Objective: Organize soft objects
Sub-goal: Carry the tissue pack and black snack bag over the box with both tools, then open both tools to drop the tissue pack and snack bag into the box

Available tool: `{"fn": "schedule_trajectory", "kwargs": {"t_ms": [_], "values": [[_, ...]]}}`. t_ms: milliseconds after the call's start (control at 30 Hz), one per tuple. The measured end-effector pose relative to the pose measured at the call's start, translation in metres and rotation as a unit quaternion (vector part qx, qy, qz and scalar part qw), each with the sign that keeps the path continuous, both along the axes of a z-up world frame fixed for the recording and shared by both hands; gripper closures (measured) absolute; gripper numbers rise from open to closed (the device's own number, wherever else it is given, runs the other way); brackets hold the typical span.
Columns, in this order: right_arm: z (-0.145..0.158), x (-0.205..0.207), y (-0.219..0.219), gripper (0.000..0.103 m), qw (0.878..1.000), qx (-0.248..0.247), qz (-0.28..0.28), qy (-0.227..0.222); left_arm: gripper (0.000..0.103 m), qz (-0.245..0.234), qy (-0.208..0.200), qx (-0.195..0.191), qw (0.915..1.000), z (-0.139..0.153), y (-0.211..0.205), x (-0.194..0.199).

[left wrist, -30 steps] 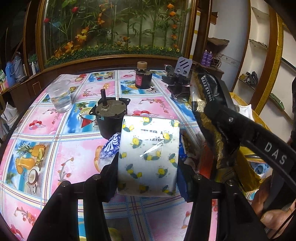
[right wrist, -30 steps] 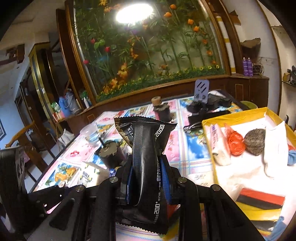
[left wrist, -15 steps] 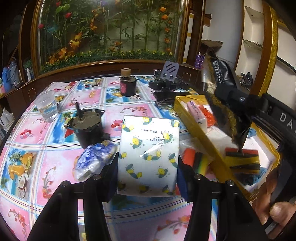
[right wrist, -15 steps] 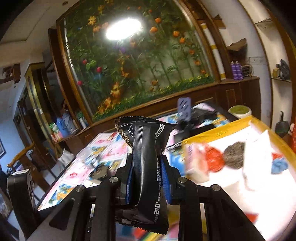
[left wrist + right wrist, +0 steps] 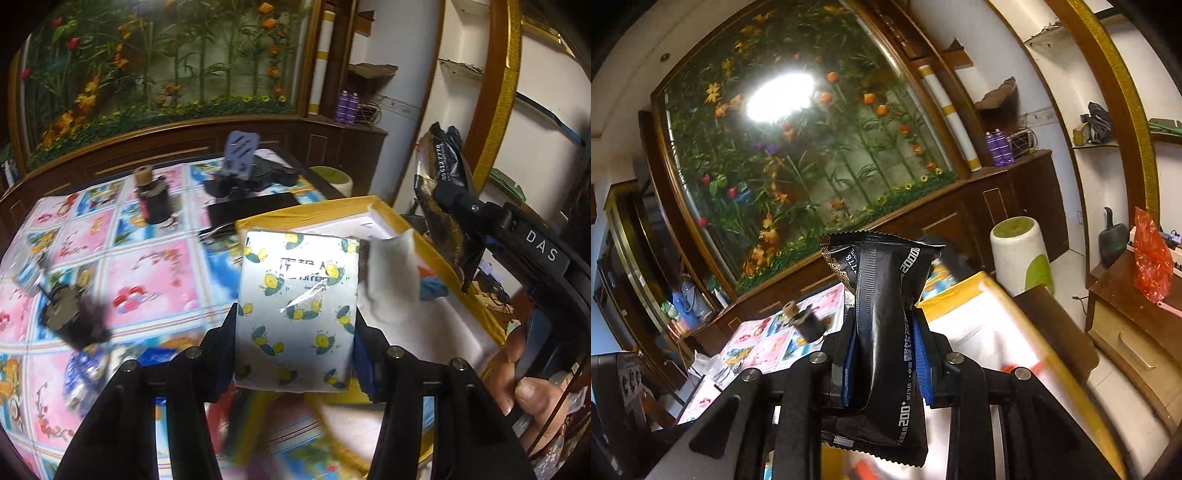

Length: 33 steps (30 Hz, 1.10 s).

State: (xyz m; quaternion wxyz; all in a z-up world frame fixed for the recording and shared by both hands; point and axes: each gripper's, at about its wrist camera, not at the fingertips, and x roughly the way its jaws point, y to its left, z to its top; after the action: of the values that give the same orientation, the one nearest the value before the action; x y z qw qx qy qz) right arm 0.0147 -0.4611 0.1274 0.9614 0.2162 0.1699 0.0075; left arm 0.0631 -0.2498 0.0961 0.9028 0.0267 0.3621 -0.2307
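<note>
**Two soft packs held over table and yellow box**

Far left on the table point(image 5: 155, 258), under a glossy oilcloth of pink and blue picture squares: a blurred dark motor point(image 5: 70, 317) with a thin shaft, near the left edge. Just below it, a crinkly blue-and-white packet point(image 5: 83, 373). Toward the far edge, a squat dark cylinder point(image 5: 153, 199) with a tan cap, then a black stand point(image 5: 240, 173) bearing a slotted lilac plate.

Centre: left gripper point(image 5: 295, 354) clenched on a tissue pack point(image 5: 297, 314), a soft white rectangular block in shiny film printed with yellow lemons, upright between the blue-padded jaws and hiding the near-left corner of the yellow box point(image 5: 432, 254).

Right of that, inside the white-lined box along the table's right edge: a limp white cloth point(image 5: 393, 277) and a scrap of blue fabric point(image 5: 434, 288).

Further right: right gripper point(image 5: 884, 350), gripped by a hand point(image 5: 532, 391), clamped on a black pouch point(image 5: 886, 314), a creased glossy sachet with serrated ends and gold edging, above the box. Beyond the table's far right corner, a white-and-green bin point(image 5: 1021, 254).
</note>
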Motion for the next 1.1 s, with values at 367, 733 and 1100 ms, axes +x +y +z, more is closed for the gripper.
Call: {"fn": "schedule_trajectory", "kwargs": {"t_ms": [367,733,1100], "values": [[-0.010,0.078,-0.055,0.074,0.988,-0.006,-0.027,0.155,0.051,-0.034,0.080,0.013,0.9962,-0.043,-0.076,0.036],[-0.051,0.110,-0.040,0.073,0.967,-0.052,-0.026,0.248,0.051,-0.039,0.143,0.010,0.9889,-0.073,-0.074,0.047],[-0.076,0.127,-0.027,0.072,0.958,-0.065,-0.012,0.278,0.051,-0.033,0.146,0.008,0.9886,-0.073,-0.071,0.050]]}}
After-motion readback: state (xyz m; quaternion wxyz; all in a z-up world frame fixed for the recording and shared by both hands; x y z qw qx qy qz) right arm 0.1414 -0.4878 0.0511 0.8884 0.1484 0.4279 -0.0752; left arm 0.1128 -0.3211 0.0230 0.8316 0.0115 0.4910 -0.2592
